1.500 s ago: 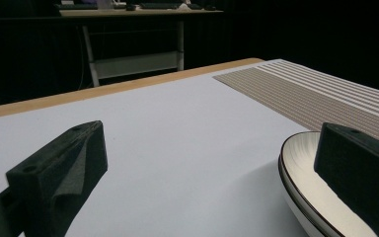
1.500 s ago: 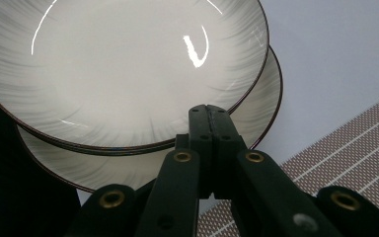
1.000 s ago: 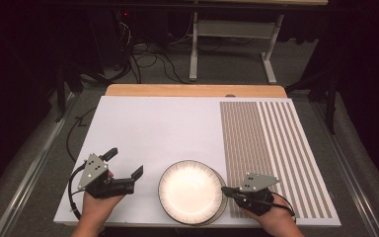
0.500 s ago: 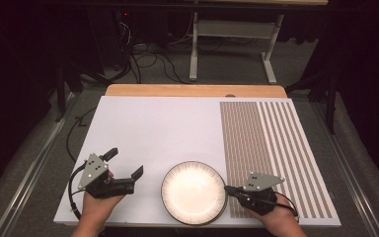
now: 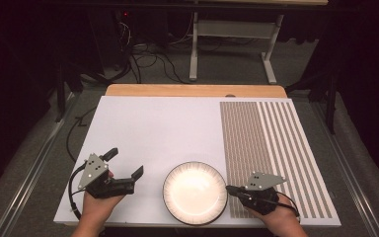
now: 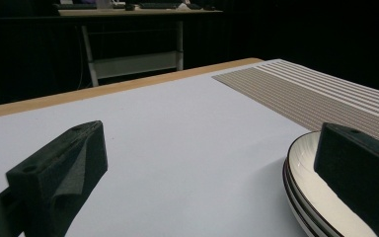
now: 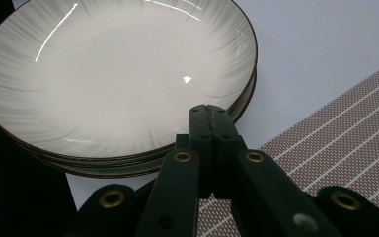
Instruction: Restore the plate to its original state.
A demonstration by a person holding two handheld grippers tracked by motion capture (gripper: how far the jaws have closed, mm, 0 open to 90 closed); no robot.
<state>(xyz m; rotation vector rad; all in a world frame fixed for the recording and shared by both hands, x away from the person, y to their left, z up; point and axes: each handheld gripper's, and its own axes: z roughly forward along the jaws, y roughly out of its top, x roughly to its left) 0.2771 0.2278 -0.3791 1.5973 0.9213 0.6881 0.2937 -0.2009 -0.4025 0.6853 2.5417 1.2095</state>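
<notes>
The worktop (image 5: 177, 133) carries a white sheet, and a striped mat (image 5: 271, 148) covers the part to the right of the stack of plates (image 5: 195, 192), which sits at the near edge between the two hands. Judged from how things lie, the work on the stack is barely begun: the plates rest flat and together, none lifted or separated, and no plate lies elsewhere on the sheet. The left gripper (image 5: 123, 165), to the left of the stack, holds its jaws wide apart with nothing between them, one jaw standing just beside the plates' left rim. The right gripper (image 5: 229, 189), at the stack's right rim, has its jaws pressed together; whether they pinch a rim or merely touch it I cannot tell. Everything remains to be done: a firm grasp, a lift, a placement. The high view gives the overall layout but reads the stack as a single plate. The left gripper view shows at least two rims layered at the plates' edge (image 6: 301, 192). The right gripper view shows the grey streaked glaze, the dark rim line, and the closed jaws meeting at the stack's near edge (image 7: 128, 98).
</notes>
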